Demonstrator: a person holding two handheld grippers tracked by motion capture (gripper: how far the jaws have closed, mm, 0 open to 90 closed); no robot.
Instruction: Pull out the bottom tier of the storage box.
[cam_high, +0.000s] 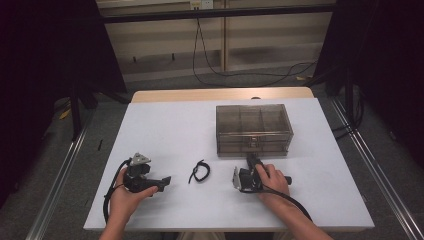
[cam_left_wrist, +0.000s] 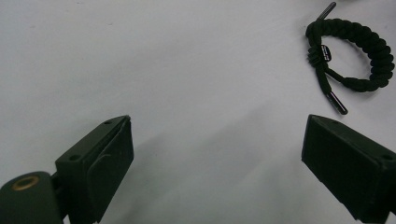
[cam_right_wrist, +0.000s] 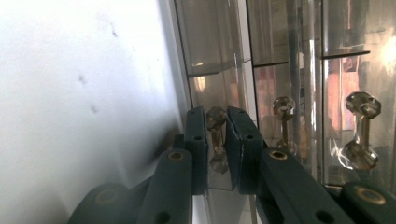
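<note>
Dark curtains close in the room on the left and right, and a pale panelled wall (cam_high: 165, 45) stands at the far side with black cables (cam_high: 240, 74) trailing down it onto a grey floor (cam_high: 380, 170). Metal rails (cam_high: 55, 185) run along the floor on both sides of the table. A white tabletop (cam_high: 165, 125) takes up the middle, with a strip of bare wood (cam_high: 200, 94) showing along its far edge; in the gripper views the white surface looks matte and faintly smudged.

On the right half of the table sits a smoky transparent drawer box (cam_high: 253, 129), with small faceted knobs on its near face. The right gripper (cam_right_wrist: 217, 140) is at that face, its jaws clamped on one knob (cam_right_wrist: 215, 119); two more knobs stand beside it in the right gripper view. A black braided bracelet (cam_high: 200, 171) lies near the middle front of the table, between the two hands. The left gripper (cam_high: 150, 180) is held near the front left, just beside the bracelet but apart from it, its jaws spread wide over bare surface.
</note>
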